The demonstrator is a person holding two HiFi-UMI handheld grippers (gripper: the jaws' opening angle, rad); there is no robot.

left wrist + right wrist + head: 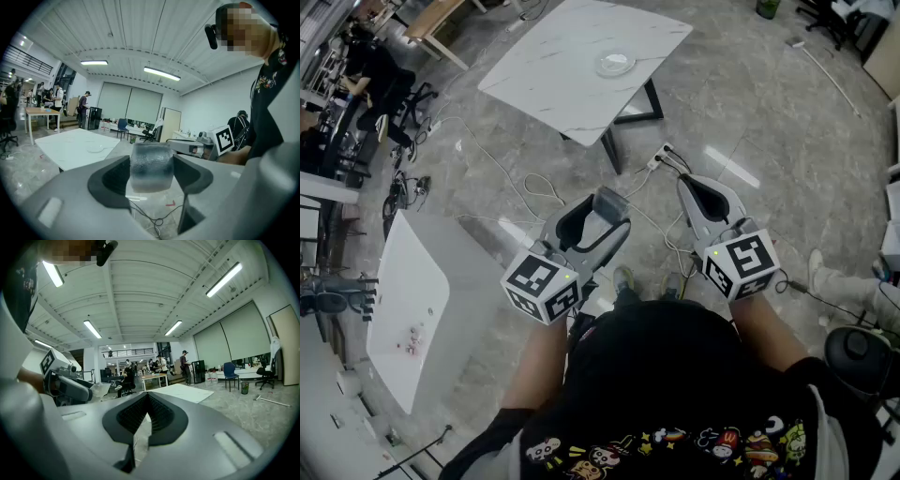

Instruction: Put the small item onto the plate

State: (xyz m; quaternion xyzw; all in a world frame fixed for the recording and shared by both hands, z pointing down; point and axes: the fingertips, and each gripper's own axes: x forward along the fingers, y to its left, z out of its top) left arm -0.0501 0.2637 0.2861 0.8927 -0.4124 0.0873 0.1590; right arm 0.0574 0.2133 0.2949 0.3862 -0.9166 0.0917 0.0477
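Head view: person standing on a grey marbled floor (769, 122), one tool in each hand, both held above the floor and well apart from the white surface (572, 89) ahead. Clear plate (615, 64) lies on that surface, toward its far side, with nothing on it. Left tool (607, 212) carries a pale small item (607, 200) at its tips. Right tool (697, 187) points forward beside it. Second white surface (412, 272) stands to the person's left; the bits on it are too small to identify. Cables (534, 187) trail across the floor.

Left gripper view: left tool (151, 174) is clenched on the small item (150, 161), a frosted, translucent, rounded block held upright between the two black pads. The white surface (70, 145) with the plate (96, 149) lies beyond at the left, well apart from the item. The right tool's marker cube (224, 139) shows at the right.

Right gripper view: right tool (147, 416) is clenched, its ribbed black pads pressed together with nothing between them. The left tool (63, 383) shows at the left edge, the white surface (180, 392) ahead.
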